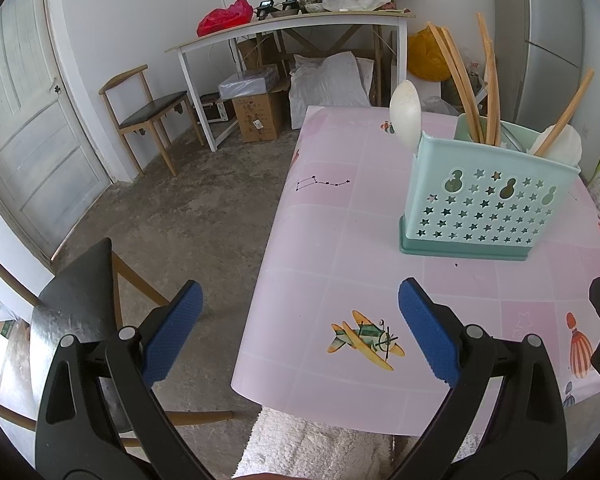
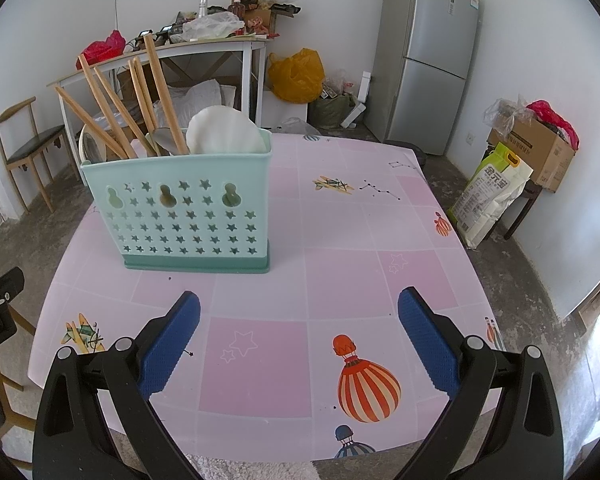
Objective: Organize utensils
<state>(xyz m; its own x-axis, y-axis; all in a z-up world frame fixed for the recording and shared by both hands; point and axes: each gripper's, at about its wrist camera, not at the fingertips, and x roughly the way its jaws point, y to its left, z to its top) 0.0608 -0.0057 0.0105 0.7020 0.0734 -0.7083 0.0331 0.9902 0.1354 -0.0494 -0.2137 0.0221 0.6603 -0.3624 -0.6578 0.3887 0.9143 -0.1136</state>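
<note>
Left tool (image 1: pixel 300 332) released | right tool (image 2: pixel 299 336) released | caddy (image 2: pixel 180 216) holds chopsticks (image 2: pixel 112 108), spoons (image 2: pixel 224 132)

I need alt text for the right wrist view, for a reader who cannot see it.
A mint green utensil holder stands on a pink table, filled with wooden chopsticks and white spoons. The right hand-held gripper is open and empty over the near table edge.

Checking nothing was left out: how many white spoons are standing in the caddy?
2. One white spoon stands at the caddy's left end, the other at its right end, beside the wooden chopsticks. More could be hidden behind the caddy wall.
</note>
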